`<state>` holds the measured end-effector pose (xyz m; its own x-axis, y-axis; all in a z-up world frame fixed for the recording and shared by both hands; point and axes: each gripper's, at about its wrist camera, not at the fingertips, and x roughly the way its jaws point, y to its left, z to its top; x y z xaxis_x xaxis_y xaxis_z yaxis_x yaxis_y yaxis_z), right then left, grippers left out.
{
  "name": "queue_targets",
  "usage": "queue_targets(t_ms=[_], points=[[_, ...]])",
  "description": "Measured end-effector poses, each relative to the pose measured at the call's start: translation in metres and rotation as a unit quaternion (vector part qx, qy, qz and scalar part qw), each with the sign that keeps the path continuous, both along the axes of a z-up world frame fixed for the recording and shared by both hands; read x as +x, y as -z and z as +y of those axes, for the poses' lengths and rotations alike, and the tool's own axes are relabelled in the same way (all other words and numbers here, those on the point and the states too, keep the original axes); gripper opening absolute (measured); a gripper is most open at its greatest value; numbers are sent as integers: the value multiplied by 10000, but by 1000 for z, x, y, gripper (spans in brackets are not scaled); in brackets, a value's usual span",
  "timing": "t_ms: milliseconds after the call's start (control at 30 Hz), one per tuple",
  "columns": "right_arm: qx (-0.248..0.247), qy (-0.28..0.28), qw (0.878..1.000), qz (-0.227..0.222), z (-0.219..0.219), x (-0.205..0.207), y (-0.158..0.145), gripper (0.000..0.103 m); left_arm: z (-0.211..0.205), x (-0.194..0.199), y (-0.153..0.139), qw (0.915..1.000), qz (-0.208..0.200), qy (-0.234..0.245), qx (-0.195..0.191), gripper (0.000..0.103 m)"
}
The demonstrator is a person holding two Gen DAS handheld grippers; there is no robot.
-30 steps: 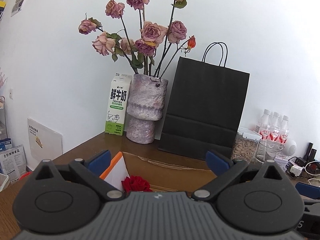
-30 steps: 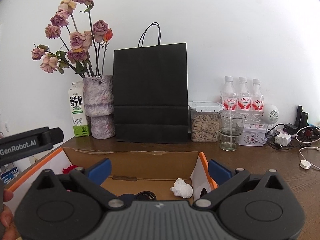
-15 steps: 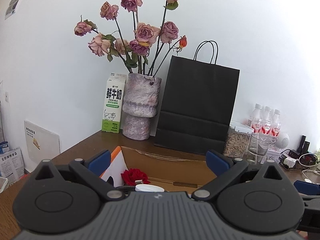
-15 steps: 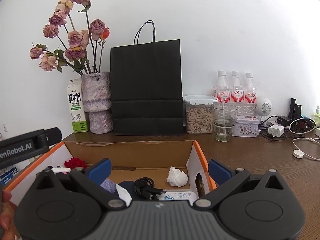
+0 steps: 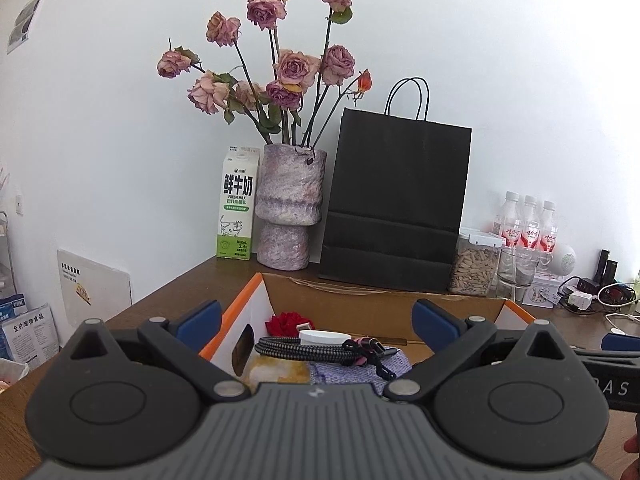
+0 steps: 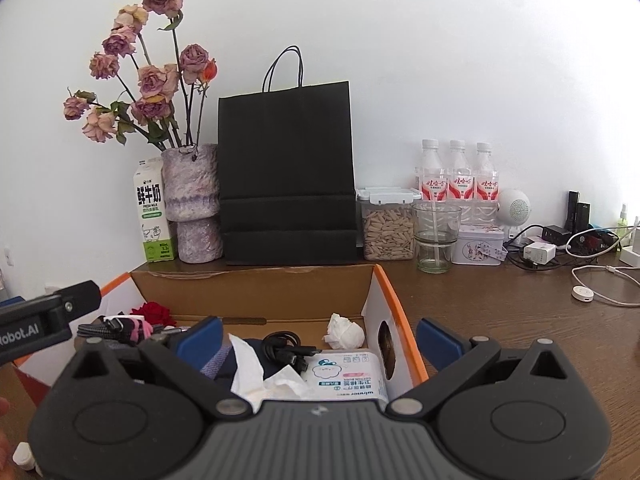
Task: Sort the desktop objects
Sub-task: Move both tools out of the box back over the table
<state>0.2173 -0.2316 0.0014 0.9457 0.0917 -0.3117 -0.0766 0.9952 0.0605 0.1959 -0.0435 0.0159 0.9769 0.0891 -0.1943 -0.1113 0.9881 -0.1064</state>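
cardboard box [image 6: 256, 292] — black cable [image 6: 286, 350], wipes pack [image 6: 346, 374], crumpled tissue [image 6: 344, 332] | grippers spread

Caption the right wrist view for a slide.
Open right tool above a cardboard box holding wipes pack, black cable, crumpled tissue.

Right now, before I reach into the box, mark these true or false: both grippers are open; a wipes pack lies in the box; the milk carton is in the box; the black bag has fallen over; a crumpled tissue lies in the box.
1. Both grippers are open: true; left gripper and right gripper hold nothing.
2. Wipes pack in the box: true.
3. Milk carton in the box: false; it stands behind it, by the vase.
4. Black bag fallen: false; upright.
5. Tissue in the box: true.
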Motion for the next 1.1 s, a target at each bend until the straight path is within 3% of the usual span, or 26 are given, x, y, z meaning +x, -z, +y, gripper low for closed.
queue_targets(t_ms=[167,400,600,833,1100], points=[[-110,-50,9996,-238,3,-25,6,103,4,-22,1,9998,-198,-23,96,103],[-210,-187,9985,-468,5,-65,14,103,13,-43,10,9997,40,5,246,103],[-278,-356,9984,-351,9,-84,21,103,30,-62,19,9995,219,-32,225,103],[-372,-677,9970,-17,19,-91,28,103,56,-67,29,9961,866,40,146,103],[-408,-742,9943,651,27,-80,36,102,72,-58,43,9825,1815,422,-46,103]])
